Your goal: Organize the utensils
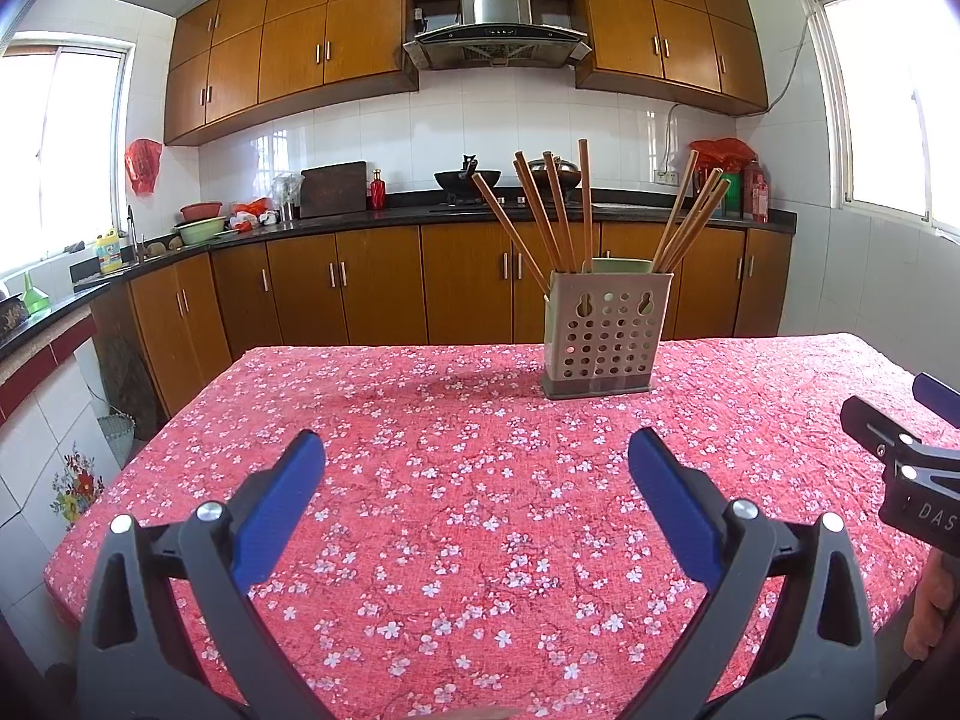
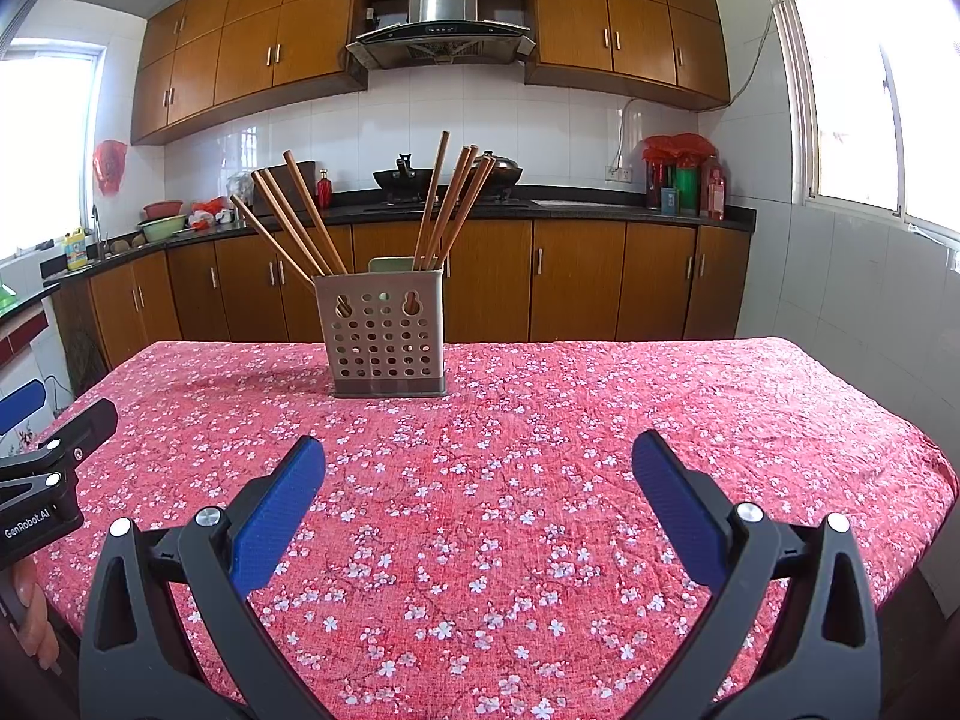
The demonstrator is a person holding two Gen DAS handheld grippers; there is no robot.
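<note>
A beige perforated utensil holder (image 1: 606, 333) stands upright on the red floral tablecloth (image 1: 456, 516) near the table's far edge, with several wooden chopsticks (image 1: 552, 210) leaning in it. It also shows in the right wrist view (image 2: 387, 339) with the chopsticks (image 2: 450, 204). My left gripper (image 1: 477, 450) is open and empty, well short of the holder. My right gripper (image 2: 478, 450) is open and empty too, also short of the holder. The right gripper shows at the right edge of the left wrist view (image 1: 912, 456); the left gripper shows at the left edge of the right wrist view (image 2: 48, 474).
The table's far edge (image 2: 540, 341) runs just behind the holder, with brown kitchen cabinets (image 2: 576, 282) and a dark counter (image 2: 540, 207) beyond it. A wok (image 2: 402, 177) sits on the stove. The table's left edge (image 1: 138, 468) drops off beside a tiled wall.
</note>
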